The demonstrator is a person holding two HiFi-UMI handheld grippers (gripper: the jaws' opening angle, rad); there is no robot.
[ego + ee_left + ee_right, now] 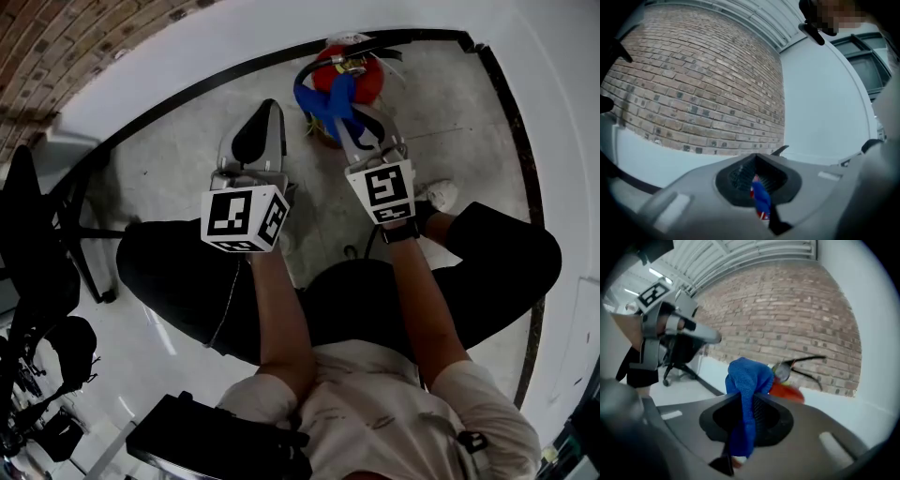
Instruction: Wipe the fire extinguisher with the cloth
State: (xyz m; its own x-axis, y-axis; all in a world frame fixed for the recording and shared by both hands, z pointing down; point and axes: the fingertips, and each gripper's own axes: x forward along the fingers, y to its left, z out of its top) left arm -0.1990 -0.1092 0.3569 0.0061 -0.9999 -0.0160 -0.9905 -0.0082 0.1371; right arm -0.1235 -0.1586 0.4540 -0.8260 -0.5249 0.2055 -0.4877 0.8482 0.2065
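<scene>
Grey left gripper (265, 117): nearest to me, held off to the left of the work. Its jaws are closed together on nothing, well apart from the job.
Working right gripper (354, 131): just ahead, jaws pinched on the blue cloth (328, 101), which bunches above them and trails below.
Red fire extinguisher (361, 80): on the grey floor (450, 122) near the foot of the white wall (281, 28), just beyond the right gripper and seemingly upright. The cloth lies over its top, by the valve (349, 64).
Step in hand: I judge the wipe is at the extinguisher's head, with the body not yet covered. I cannot tell whether the cloth actually presses on it.
Next move: I would bring the bunched cloth down onto the red body and sweep round it with a firm pinch so the cloth does not slip free. A hard sideways push could tip the cylinder, so the left gripper may need to steady it.
Right gripper view alone: shows the cloth (747, 378) clamped in the right gripper (752, 411) with the fire extinguisher (787, 390) close behind it. The brick wall (787, 319) and an office chair (670, 357) lie farther off.
Left gripper view alone: confirms the left gripper (757, 176) is closed, with a sliver of blue and red showing through its slot.
Head view alone: gives the layout, with the gap between the grippers and the extinguisher's place on the floor.
</scene>
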